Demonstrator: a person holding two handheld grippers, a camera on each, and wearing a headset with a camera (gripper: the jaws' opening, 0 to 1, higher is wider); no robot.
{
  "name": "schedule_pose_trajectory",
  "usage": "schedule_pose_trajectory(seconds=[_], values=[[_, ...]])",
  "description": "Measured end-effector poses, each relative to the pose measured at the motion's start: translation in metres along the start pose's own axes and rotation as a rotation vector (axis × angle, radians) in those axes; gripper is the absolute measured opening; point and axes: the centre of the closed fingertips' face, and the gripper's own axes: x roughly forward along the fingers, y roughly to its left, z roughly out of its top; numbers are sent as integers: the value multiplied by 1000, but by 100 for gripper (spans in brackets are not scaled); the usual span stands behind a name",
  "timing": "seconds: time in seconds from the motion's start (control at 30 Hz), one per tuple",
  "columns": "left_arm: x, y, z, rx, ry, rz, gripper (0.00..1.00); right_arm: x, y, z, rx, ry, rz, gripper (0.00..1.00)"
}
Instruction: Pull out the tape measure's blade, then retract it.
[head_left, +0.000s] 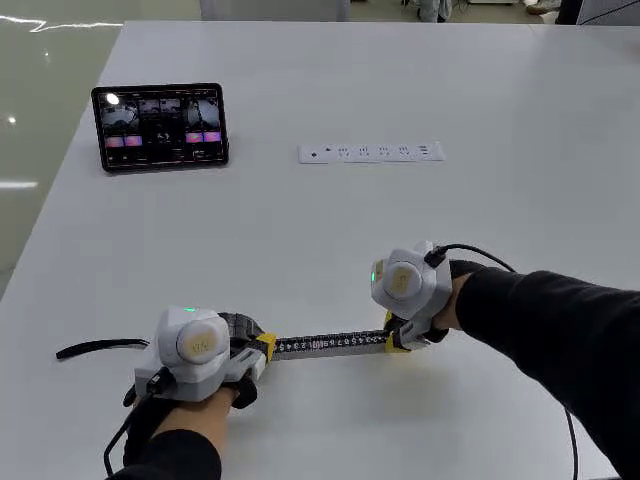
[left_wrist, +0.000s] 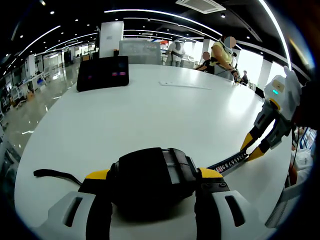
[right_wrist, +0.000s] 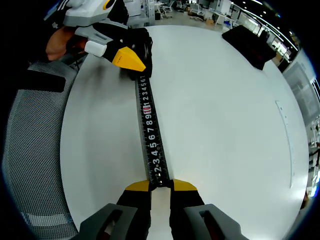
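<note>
Near table (head_left: 330, 230) edge: left gripper (left_wrist: 153, 175), fingers clamped across rigid black-and-yellow tape measure case (left_wrist: 150, 195) | right gripper (right_wrist: 161, 186), fingers pinched on tip of thin dark numbered blade (right_wrist: 150, 130), drawn out | judged springy, kink-prone, snaps back; hold tip, case sides.

One tape (left_wrist: 145, 180), one tablet (head_left: 160, 127), one power strip (head_left: 370, 153), one strap (head_left: 100, 348), one bench (head_left: 450, 80). Two tongs: the left tongs (head_left: 262, 348) and the right tongs (head_left: 395, 342).

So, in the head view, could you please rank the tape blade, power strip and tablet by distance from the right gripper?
1. Tape blade, clamped by the right gripper.
2. Power strip, straight ahead.
3. Tablet, far left.
</note>
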Motion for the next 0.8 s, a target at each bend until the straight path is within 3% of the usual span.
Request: schedule_pose_trajectory(seconds=[0.8], values=[[0,0,0,1,6,-3,63,4,2,14,-24,-21,10,10]])
